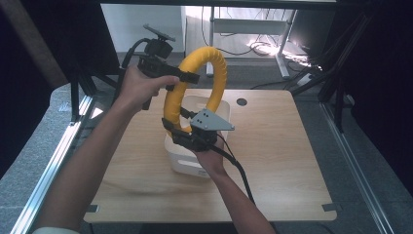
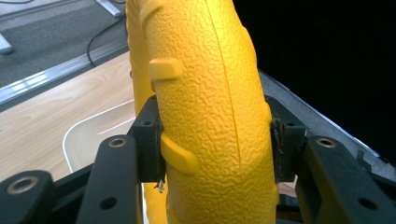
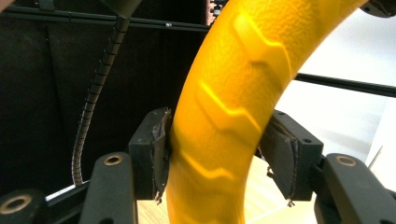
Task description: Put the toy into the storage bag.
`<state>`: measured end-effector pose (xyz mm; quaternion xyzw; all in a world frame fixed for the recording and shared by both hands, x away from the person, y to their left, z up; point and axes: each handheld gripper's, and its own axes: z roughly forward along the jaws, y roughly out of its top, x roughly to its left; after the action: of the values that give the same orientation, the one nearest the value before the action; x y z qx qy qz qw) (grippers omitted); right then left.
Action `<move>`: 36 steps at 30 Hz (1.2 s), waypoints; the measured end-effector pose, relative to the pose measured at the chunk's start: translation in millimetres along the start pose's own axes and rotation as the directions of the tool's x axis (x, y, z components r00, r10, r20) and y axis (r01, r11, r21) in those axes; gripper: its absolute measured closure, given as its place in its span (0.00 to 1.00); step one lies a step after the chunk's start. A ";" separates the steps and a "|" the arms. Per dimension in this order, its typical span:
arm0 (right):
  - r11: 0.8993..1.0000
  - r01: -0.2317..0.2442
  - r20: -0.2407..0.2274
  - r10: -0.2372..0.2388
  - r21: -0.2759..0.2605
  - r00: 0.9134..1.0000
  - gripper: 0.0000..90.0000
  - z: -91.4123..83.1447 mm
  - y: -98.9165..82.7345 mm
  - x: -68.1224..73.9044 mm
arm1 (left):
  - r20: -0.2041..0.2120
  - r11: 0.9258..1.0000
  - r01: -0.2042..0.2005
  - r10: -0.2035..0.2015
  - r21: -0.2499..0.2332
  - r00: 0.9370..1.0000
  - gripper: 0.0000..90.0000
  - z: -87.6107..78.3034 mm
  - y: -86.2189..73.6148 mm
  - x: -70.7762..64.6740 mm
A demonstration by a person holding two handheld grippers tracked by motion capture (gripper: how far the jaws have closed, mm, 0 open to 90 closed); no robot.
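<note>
Two grippers on one yellow ring (image 1: pixel 195 83), held upright above the table (image 1: pixel 272 161).

Table: light wood top with a small dark round hole (image 1: pixel 241 102) near the far edge, right of the ring. Grey floor around it, metal rails along both sides.

White bin (image 1: pixel 182 158): sits on the table near the middle, directly under the ring. In the left gripper view its rounded rim (image 2: pixel 81 135) shows below and to the left of the ring.

Ring: thick, textured surface with raised chevron ridges. Stands on edge, its lower part at or just inside the bin opening; can't tell whether it touches the bin.

Left gripper (image 1: pixel 187 78): high on the ring's left side, held from the left by the person's left hand (image 1: pixel 139 87). Jaws clamped on the ring; in the left gripper view (image 2: pixel 215 140) both pads press flush against its sides.

Right gripper (image 1: pixel 178 129): low on the ring, just above the bin, grey three-cornered plate (image 1: pixel 210 120) on top, right hand (image 1: pixel 209 158) beneath it, cable trailing back along the forearm. In the right gripper view (image 3: pixel 219 158) the ring sits between the jaws: left pad against it, right pad standing off with a visible gap. So jaws apart, not pressing from both sides.
</note>
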<state>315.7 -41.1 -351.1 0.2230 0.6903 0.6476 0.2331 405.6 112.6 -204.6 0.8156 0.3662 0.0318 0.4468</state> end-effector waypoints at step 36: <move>0.993 -0.065 -0.049 0.070 0.104 0.996 0.42 -133.2 -58.0 -38.1 | 0.005 0.998 -0.050 0.050 0.044 0.999 0.55 -2.2 7.1 -5.0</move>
<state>264.2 -173.1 -400.7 0.2405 0.7205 0.6247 0.1811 405.2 108.6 -196.5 0.8343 0.3454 0.0332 0.4285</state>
